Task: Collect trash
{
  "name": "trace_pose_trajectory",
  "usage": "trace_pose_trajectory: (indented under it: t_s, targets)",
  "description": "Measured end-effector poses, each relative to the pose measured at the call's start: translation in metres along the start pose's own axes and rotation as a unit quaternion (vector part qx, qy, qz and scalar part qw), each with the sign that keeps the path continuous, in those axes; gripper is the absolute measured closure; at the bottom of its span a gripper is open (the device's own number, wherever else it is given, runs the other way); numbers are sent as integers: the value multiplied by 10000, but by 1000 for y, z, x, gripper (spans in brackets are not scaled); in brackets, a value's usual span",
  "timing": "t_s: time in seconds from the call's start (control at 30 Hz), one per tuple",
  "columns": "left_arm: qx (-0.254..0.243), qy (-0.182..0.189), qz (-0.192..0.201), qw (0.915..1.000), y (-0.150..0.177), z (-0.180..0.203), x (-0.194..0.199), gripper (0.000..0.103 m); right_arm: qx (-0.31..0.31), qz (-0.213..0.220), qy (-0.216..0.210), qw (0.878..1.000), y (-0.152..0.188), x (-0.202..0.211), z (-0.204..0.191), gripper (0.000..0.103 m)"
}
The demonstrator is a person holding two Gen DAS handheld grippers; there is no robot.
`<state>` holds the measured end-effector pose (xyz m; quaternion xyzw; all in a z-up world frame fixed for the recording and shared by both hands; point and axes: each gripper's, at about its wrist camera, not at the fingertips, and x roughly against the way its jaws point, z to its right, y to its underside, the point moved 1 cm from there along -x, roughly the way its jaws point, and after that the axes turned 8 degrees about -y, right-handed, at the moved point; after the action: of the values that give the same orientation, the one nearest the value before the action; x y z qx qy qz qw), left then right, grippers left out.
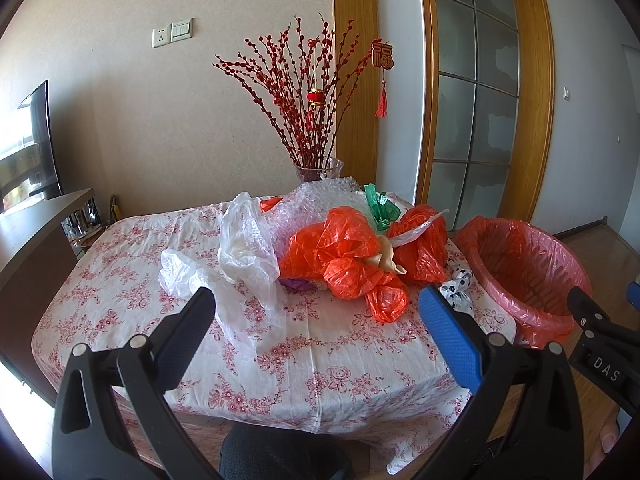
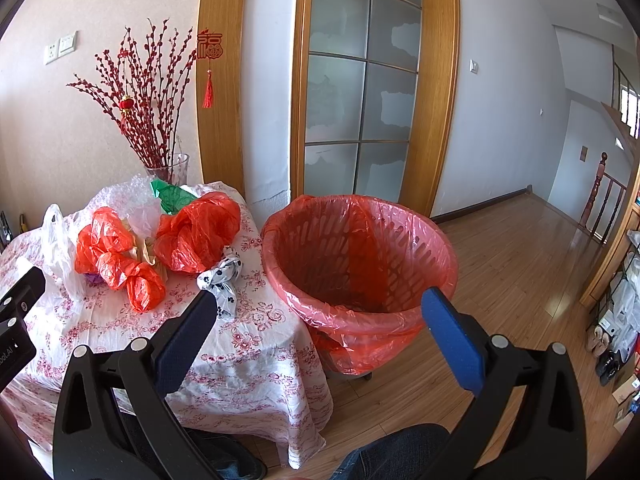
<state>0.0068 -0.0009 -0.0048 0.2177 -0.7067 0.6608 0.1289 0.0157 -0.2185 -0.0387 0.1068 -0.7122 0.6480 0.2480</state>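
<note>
Starting stage, judged | left tool (image 1: 316,312) and right tool (image 2: 320,312) both spread, holding nothing | crumpled orange, white, green plastic bags (image 1: 344,256) and bubble wrap all on floral-clothed table (image 1: 280,360) | red-lined slatted bin (image 2: 360,248) beside it looks empty

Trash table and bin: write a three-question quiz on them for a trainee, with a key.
1. True or false: the lined bin already holds trash.
2. Which piece lies nearest the bin? A) white bag B) spotted knotted bag C) green bag
3. Fill in: both the left gripper and right gripper are ____.

Key: 1 false; 2 B; 3 open
</note>
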Motion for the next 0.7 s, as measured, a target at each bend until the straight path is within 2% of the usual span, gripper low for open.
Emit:
trace_pose_trajectory:
  t_s: [0.7]
  targets:
    - [-6,7,-14,10000,0,-1,-2,4,-14,-13,-1,10000,0,0,0,2]
